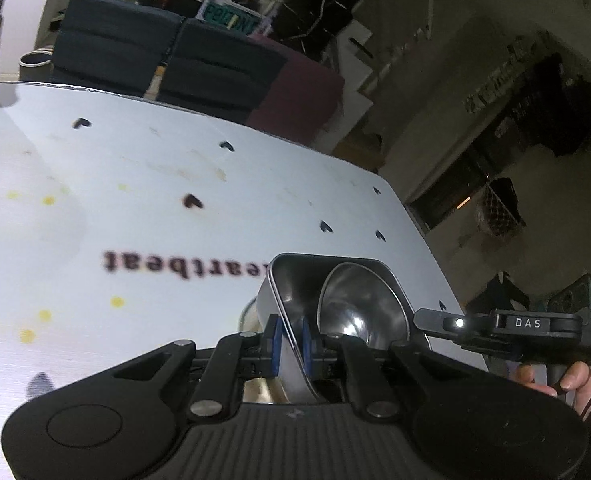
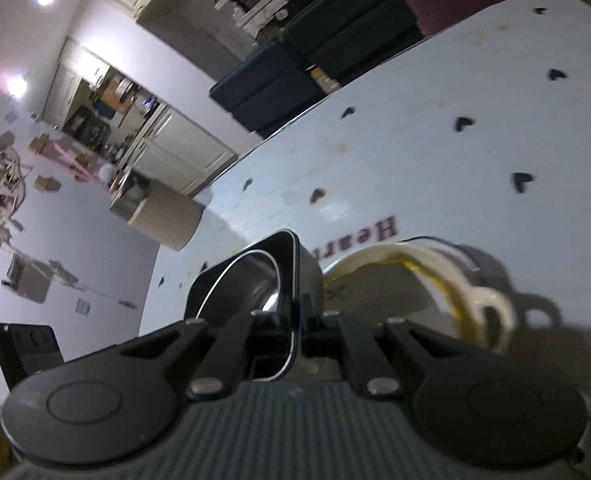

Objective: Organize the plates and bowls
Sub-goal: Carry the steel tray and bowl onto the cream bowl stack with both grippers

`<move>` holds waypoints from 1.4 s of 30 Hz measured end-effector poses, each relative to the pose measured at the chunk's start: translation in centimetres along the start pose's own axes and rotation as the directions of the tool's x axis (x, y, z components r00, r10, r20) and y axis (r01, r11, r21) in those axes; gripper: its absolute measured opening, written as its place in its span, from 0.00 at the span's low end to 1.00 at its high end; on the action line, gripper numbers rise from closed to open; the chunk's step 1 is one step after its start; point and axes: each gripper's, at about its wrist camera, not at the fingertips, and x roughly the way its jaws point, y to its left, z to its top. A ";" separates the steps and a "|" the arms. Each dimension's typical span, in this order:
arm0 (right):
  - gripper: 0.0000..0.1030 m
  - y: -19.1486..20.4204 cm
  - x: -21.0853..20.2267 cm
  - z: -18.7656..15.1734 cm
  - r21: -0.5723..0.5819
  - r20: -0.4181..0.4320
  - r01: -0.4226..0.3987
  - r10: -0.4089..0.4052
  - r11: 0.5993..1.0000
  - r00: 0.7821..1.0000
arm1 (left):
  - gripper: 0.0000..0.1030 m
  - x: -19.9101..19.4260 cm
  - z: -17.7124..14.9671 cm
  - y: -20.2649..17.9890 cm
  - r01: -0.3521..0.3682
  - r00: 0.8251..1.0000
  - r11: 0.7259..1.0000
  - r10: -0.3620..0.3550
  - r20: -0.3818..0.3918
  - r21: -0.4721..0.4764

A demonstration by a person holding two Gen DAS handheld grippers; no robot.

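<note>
Above white table [image 1: 175, 208], left gripper [image 1: 291, 346] clamped on wall of square steel tray [image 1: 295, 280], blue pads either side of wall. Round steel bowl [image 1: 359, 312] sits inside tray, tilted. Right gripper [image 2: 295, 320] clamped on opposite tray [image 2: 255, 280] wall. Cream mug [image 2: 435, 276] on table just right of tray. Tan canister [image 2: 163, 216] near table's far left edge.

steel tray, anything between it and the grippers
Nothing does. The left hand-held gripper is already shut on one wall of the steel tray, the right hand-held gripper on another. A steel bowl sits inside, clear of both.
</note>
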 end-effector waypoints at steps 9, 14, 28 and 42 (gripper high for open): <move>0.05 -3.9 -2.0 0.2 0.047 0.015 0.037 -0.038 0.998 0.999 | 0.10 3.0 -0.6 -1.9 -0.003 0.998 0.999 0.005 -0.056 0.035; 0.05 -5.4 -2.2 0.2 0.060 0.010 0.056 -0.057 0.997 0.998 | 0.10 4.2 -1.0 -2.1 -0.016 0.996 0.999 0.020 -0.088 0.046; 0.06 -7.0 -2.1 -0.4 0.058 -0.043 0.093 -0.090 0.994 0.995 | 0.12 4.8 -1.4 -2.3 -0.006 0.991 0.998 0.014 -0.134 0.056; 0.06 -7.0 -2.5 -0.8 0.051 -0.076 0.121 -0.117 0.991 0.990 | 0.12 4.8 -1.6 -2.4 -0.009 0.990 0.996 0.021 -0.141 0.084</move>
